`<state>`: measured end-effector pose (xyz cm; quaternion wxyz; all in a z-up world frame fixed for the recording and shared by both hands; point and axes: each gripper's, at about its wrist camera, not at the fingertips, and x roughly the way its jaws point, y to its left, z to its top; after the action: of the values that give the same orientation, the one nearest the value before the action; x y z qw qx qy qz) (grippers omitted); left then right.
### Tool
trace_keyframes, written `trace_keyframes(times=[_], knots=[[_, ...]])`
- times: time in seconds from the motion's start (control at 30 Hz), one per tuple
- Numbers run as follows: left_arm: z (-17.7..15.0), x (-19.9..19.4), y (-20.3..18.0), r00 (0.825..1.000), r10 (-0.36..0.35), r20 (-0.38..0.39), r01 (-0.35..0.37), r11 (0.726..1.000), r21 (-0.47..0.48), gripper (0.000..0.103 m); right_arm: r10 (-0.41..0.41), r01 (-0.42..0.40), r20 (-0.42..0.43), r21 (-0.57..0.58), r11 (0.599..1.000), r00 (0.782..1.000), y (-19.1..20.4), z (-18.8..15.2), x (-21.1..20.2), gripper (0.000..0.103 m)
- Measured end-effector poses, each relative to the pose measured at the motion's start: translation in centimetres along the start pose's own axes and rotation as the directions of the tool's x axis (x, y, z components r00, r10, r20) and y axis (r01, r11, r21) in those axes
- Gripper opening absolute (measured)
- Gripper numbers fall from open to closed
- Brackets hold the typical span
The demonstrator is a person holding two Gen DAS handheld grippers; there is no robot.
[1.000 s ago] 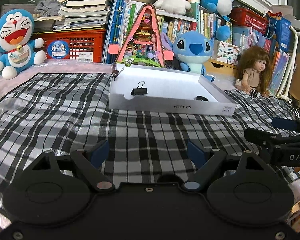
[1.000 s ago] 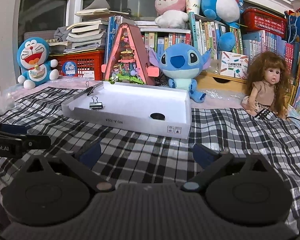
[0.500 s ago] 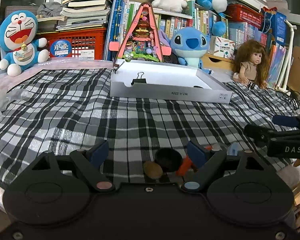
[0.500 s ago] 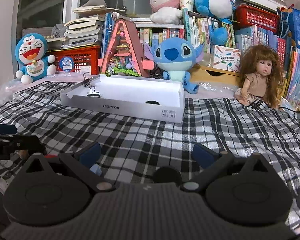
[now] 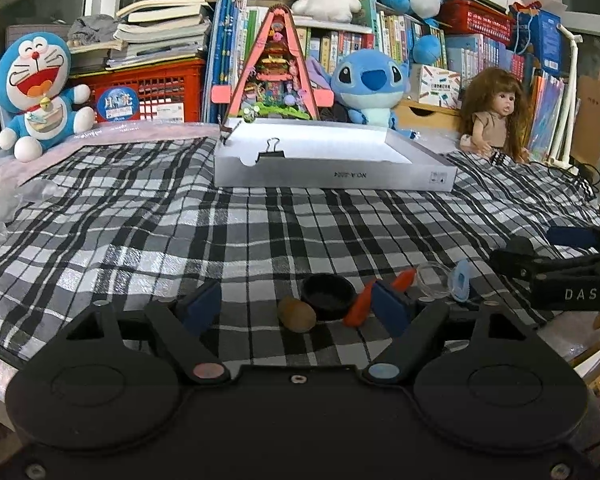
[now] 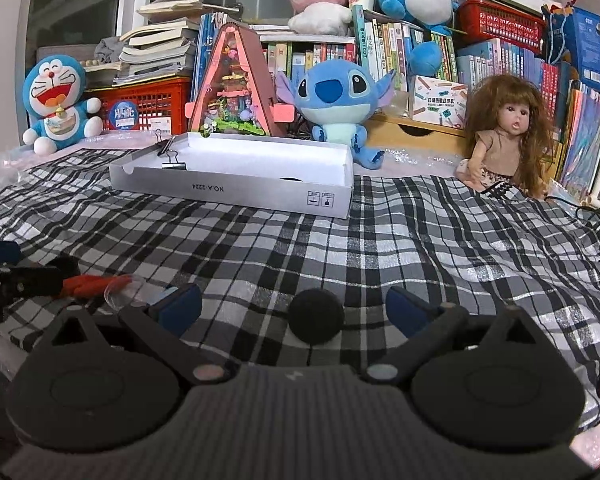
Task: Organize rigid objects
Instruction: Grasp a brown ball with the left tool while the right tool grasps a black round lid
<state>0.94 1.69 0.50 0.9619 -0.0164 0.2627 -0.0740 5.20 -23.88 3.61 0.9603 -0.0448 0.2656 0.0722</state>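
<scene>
Both grippers have been lowered toward the cloth. Left gripper, just narrowed, is spread around a stone and cap; right gripper is spread around a disc.

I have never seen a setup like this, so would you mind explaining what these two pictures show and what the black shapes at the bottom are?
A person holds a two-finger gripper in each hand, and each carries a wide-angle camera looking along its fingers. The black shapes are the grippers' bodies. One view is over the left gripper, the other over the right gripper. Both stand open and hold nothing; the left one's jaws have just been closing a little. On the checked cloth lie a brown oval piece, a black cap, an orange piece and a black disc. Farther back sits a white box with a binder clip.
</scene>
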Motion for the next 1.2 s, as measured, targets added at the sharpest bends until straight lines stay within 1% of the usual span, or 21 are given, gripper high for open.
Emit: trace_keyframes(times=[0.1,0.17,0.3,0.4,0.5,0.53,0.6,0.63,0.7,0.73,0.77,0.83,1.03,1.2], knots=[[0.0,-0.2,0.3,1.0,0.0,0.007,0.0,1.0,-0.001,0.074,-0.013,0.013,0.003,-0.008,1.0,1.0,0.0,-0.1,0.0,0.101],[0.0,-0.3,0.3,1.0,-0.003,0.006,0.003,1.0,0.001,0.066,-0.015,0.015,0.0,-0.006,1.0,1.0,-0.1,-0.2,0.0,0.099],[-0.4,-0.6,0.4,1.0,-0.006,0.009,0.006,1.0,0.018,0.058,-0.011,0.011,-0.008,-0.003,1.0,1.0,-0.2,-0.2,0.1,0.095],[-0.8,-0.9,0.5,1.0,-0.01,0.007,0.01,0.999,0.031,0.049,-0.005,0.005,-0.012,-0.01,1.0,1.0,-0.1,-0.4,0.0,0.09],[-1.2,-0.8,0.5,1.0,-0.014,-0.006,0.014,0.999,0.029,0.035,-0.001,0.001,-0.013,-0.017,1.0,1.0,0.0,-0.4,0.1,0.085],[-1.2,-0.7,0.6,1.0,-0.021,-0.014,0.022,1.0,0.023,0.028,0.0,0.0,-0.014,-0.019,1.0,1.0,0.1,-0.4,0.1,0.083],[-1.3,-0.6,0.5,1.0,-0.026,-0.014,0.027,0.999,0.021,0.024,0.001,-0.002,-0.016,-0.02,1.0,1.0,0.1,-0.4,0.2,0.08],[-1.3,-0.6,0.5,1.0,-0.026,-0.011,0.026,0.999,0.023,0.019,0.0,0.0,-0.015,-0.02,1.0,1.0,0.1,-0.4,0.2,0.076],[-1.3,-0.6,0.3,1.0,-0.029,-0.009,0.029,0.999,0.03,0.019,-0.01,0.01,-0.013,-0.01,1.0,1.0,0.0,-0.5,0.4,0.062],[-1.3,-0.7,0.2,1.0,-0.028,-0.006,0.029,0.999,0.034,0.019,-0.019,0.019,-0.022,-0.001,1.0,1.0,0.0,-0.5,0.6,0.047],[-1.3,-0.7,0.2,1.0,-0.029,-0.003,0.029,0.999,0.037,0.019,-0.027,0.028,-0.036,0.009,1.0,0.999,-0.2,-0.4,0.8,0.037],[-1.1,-0.7,0.0,0.999,-0.036,0.001,0.036,0.998,0.042,0.019,-0.024,0.025,-0.048,0.029,0.999,0.999,-0.4,-0.5,1.0,0.037],[-0.3,-0.8,0.1,0.999,-0.035,0.013,0.034,0.999,0.041,0.019,-0.026,0.026,-0.02,0.006,1.0,0.999,-0.3,-0.2,0.4,0.037],[0.5,-0.5,0.2,1.0,-0.022,0.015,0.021,0.999,0.039,0.019,-0.018,0.019,-0.016,0.019,1.0,1.0,-0.3,0.4,0.5,0.037]])
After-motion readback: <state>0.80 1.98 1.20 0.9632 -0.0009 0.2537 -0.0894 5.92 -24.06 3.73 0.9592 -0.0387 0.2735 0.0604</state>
